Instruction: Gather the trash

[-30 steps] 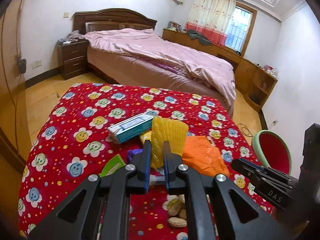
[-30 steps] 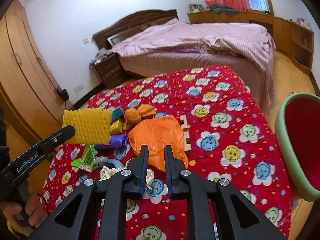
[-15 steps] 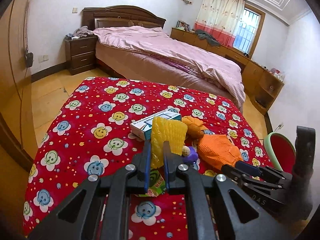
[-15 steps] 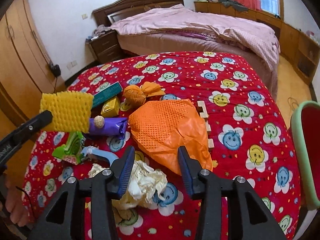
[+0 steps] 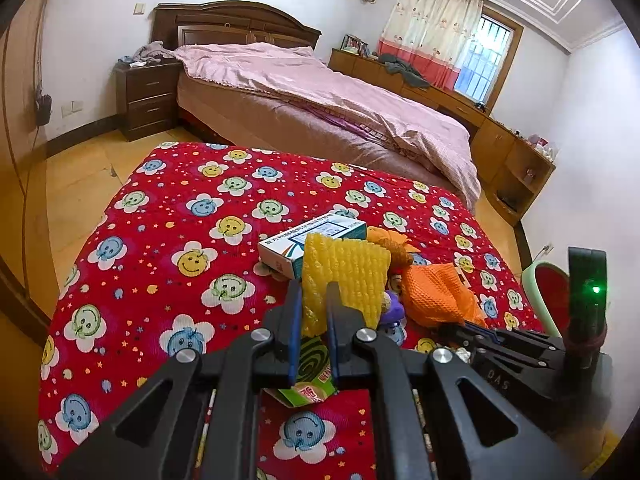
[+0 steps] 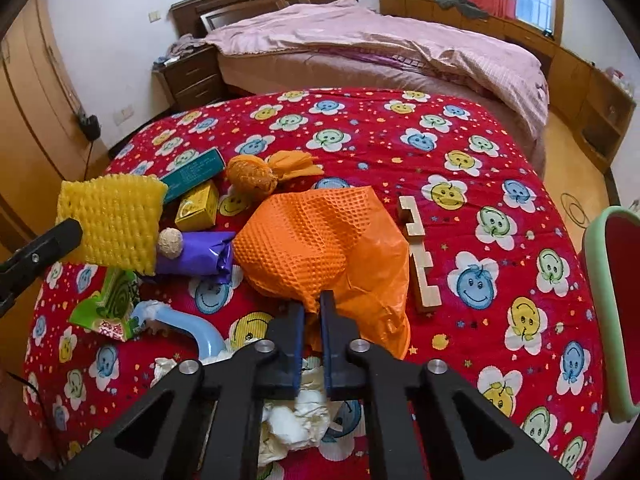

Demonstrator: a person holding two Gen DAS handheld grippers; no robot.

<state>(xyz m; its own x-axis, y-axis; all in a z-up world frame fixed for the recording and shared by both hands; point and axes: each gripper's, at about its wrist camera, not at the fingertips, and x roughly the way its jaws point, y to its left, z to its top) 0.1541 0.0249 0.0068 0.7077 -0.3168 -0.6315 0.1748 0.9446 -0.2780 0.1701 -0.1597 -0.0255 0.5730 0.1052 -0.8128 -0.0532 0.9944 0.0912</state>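
The worktop (image 6: 400, 128), under a red quilted cloth with smiley flowers, lies bare across its far half and along its right edge, where a green-rimmed red bin (image 6: 616, 312) stands just beside it; the trash is clustered near-left. The right tool (image 6: 312, 312) pinches the crinkled orange plastic bag (image 6: 320, 240); the left tool (image 5: 314, 300) is clamped on the dimpled yellow foam net (image 5: 348, 272), held above the litter.

The crumpled white paper wad (image 6: 296, 412) lay mostly hidden beneath the right gripper (image 6: 313, 304). The green-rimmed red plastic bin (image 6: 616, 312) was cut off by the picture's edge.
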